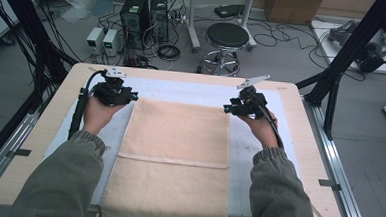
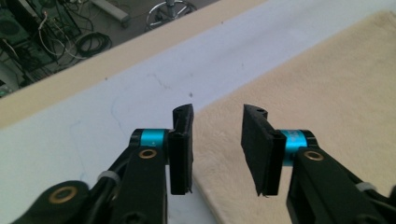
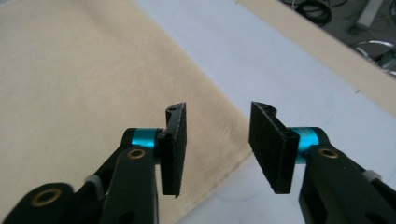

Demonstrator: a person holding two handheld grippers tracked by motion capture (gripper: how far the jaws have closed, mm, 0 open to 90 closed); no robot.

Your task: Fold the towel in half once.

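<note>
You are hovering both grippers, left gripper (image 1: 131, 96) and right gripper (image 1: 227, 108), jaws apart and empty, over the towel (image 1: 177, 137); one fold is lying flat, more folding remaining

A cream terry towel (image 1: 177, 137) lay flat on the tabletop (image 1: 290, 123), folded over itself: its upper layer ended in a hemmed edge across the middle, its far edge ran straight between both hands, and its near end hung over the front edge.
</note>
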